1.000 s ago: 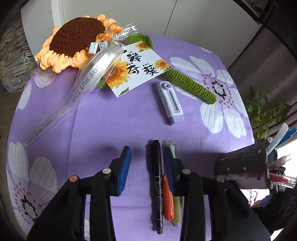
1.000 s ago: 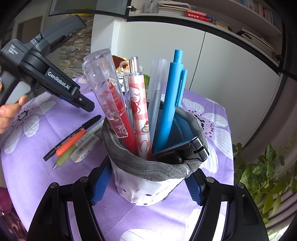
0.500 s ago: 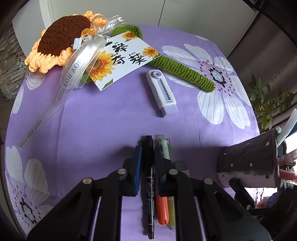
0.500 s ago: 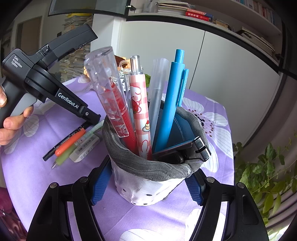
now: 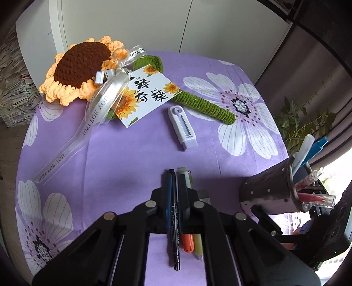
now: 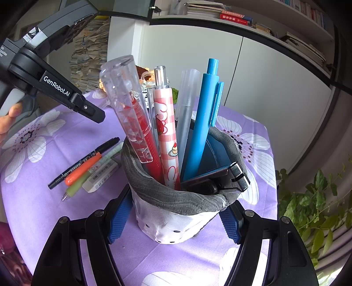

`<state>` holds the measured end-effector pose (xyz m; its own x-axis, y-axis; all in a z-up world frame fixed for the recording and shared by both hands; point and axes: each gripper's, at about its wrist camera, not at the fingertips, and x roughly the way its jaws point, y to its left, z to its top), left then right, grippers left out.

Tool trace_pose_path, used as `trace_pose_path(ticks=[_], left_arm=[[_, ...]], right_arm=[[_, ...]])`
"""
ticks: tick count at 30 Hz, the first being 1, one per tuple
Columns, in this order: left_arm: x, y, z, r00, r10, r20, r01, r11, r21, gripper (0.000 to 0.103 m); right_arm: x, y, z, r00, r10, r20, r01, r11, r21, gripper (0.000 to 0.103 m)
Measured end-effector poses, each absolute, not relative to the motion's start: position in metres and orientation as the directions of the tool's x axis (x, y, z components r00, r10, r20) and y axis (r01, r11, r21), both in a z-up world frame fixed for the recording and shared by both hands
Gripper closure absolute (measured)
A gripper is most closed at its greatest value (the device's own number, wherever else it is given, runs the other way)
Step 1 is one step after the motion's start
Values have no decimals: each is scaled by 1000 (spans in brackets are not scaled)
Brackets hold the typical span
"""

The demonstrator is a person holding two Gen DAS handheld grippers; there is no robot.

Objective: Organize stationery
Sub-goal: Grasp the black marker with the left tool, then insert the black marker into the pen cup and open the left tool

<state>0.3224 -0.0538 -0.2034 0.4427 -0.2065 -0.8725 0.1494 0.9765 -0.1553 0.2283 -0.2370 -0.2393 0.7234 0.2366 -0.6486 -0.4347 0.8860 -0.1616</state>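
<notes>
I see left gripper (image 5: pixel 173 187) clamped on marker (image 5: pixel 174 220); right gripper (image 6: pixel 173 220) pinching cup (image 6: pixel 176 211) at 3 o'clock.

**A bright room around a flowered table**

We see a round table under a purple cloth with large white flowers (image 5: pixel 123 154). Behind it stand plain white cabinet doors (image 6: pixel 275 88), with a shelf of books (image 6: pixel 233 16) above. Tall stacks of paper (image 5: pixel 13 92) rise at one side. A green leafy plant (image 6: pixel 312 209) stands in daylight.
</notes>
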Motion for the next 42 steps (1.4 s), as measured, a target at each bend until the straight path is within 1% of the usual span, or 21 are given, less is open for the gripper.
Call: trace_pose_path(ticks=[4, 7, 8, 9, 10, 11, 12, 15, 20, 21, 22, 26, 28, 35, 42], left_arm=[[331, -61, -222, 413, -166, -895, 145, 983, -115, 99], [337, -61, -234, 368, -173, -914, 139, 982, -130, 97], [339, -61, -237, 356, -178, -917, 136, 981, -138, 94], [340, -61, -239, 351, -179, -919, 133, 981, -140, 90], [341, -61, -239, 360, -169, -917, 132, 983, -130, 86], [341, -61, -239, 369, -153, -917, 127, 985, -113, 79], [342, -61, -239, 376, -142, -916, 122, 987, -102, 77], [343, -59, -243, 373, -140, -917, 123, 987, -101, 77], [339, -66, -244, 398, -105, -911, 142, 988, -51, 79], [338, -67, -244, 405, -97, -909, 145, 989, -41, 88], [338, -69, -245, 407, -93, -908, 149, 988, -35, 91], [336, -61, -241, 386, -153, -910, 139, 984, -107, 91], [332, -56, -229, 415, -154, -897, 133, 985, -108, 91], [303, -48, -169, 528, -235, -816, 175, 971, -166, 91], [272, -69, -117, 647, -339, -683, 291, 938, -191, 91]], right_arm=[[228, -237, -239, 723, 236, -649, -435, 886, -162, 30], [228, -237, -239, 723, 237, -649, -435, 886, -161, 30], [228, -237, -239, 723, 237, -649, -435, 886, -161, 30], [228, -237, -239, 723, 237, -649, -435, 886, -161, 30], [228, -237, -239, 723, 237, -649, -435, 886, -161, 30], [228, -237, -239, 723, 237, -649, -435, 886, -161, 30], [228, -237, -239, 723, 237, -649, -435, 886, -161, 30], [229, -233, -240, 722, 238, -650, -436, 886, -159, 30], [229, -233, -240, 722, 237, -650, -435, 886, -160, 30], [229, -233, -240, 722, 237, -650, -435, 886, -160, 30], [229, -233, -240, 722, 237, -650, -435, 886, -161, 30], [229, -233, -240, 722, 236, -651, -435, 886, -162, 30], [229, -233, -240, 722, 236, -651, -435, 886, -161, 30], [229, -233, -240, 722, 236, -651, -435, 886, -161, 30], [229, -232, -240, 722, 234, -651, -434, 886, -163, 30]])
